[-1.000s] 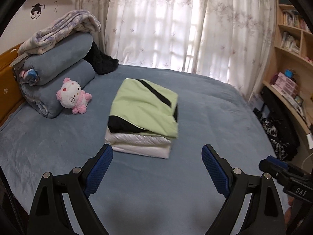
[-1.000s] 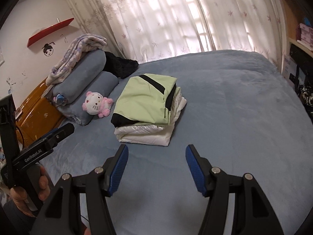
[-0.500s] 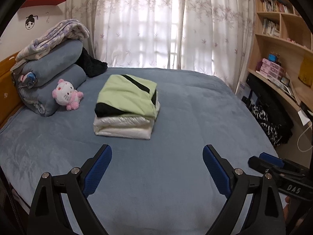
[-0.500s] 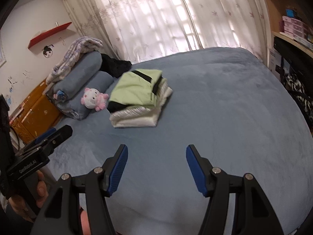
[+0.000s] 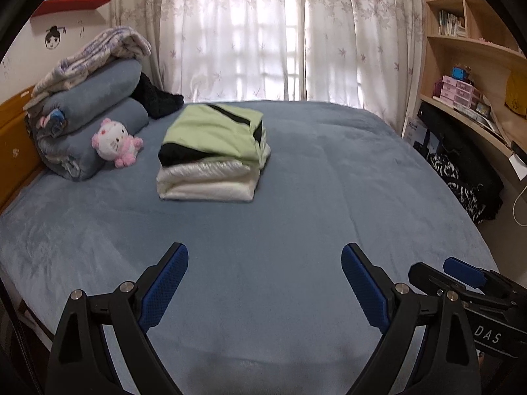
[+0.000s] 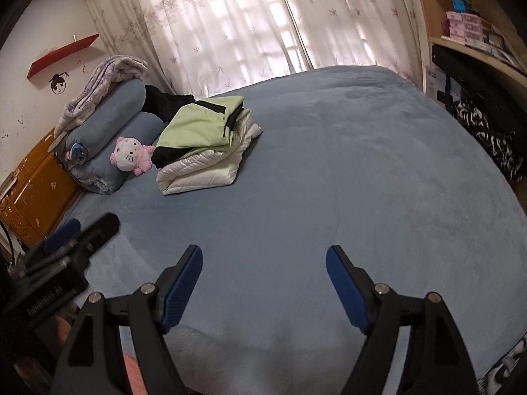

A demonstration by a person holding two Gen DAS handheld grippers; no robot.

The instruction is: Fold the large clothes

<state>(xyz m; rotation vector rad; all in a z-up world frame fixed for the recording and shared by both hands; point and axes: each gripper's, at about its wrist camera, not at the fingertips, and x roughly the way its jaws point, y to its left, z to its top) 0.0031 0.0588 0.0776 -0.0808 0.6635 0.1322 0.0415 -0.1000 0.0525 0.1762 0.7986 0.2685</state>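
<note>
A folded green-and-black jacket (image 5: pixel 214 131) lies on top of a folded white padded jacket (image 5: pixel 207 184), stacked at the far left of the blue bed cover (image 5: pixel 296 230). My left gripper (image 5: pixel 263 253) hovers open over the bed's near part, well short of the stack, with nothing between its blue pads. From the right wrist, the same green jacket (image 6: pixel 201 125) and white jacket (image 6: pixel 204 171) sit far off to the upper left. My right gripper (image 6: pixel 263 251) is opening over bare bed cover (image 6: pixel 329 181), holding nothing. Each gripper shows at the edge of the other's view.
Rolled blue blankets (image 5: pixel 92 121) with a striped throw and a pink-and-white plush cat (image 5: pixel 115 144) lie by the orange headboard (image 5: pixel 13 151). A black garment (image 5: pixel 158 98) sits behind them. Wooden shelves (image 5: pixel 467 75) and dark bags (image 5: pixel 461 171) stand to the right; curtains hang behind.
Both grippers have drawn back and lower toward the bed's near edge, so the stack looks farther away. The right gripper's fingers have spread wider apart.
</note>
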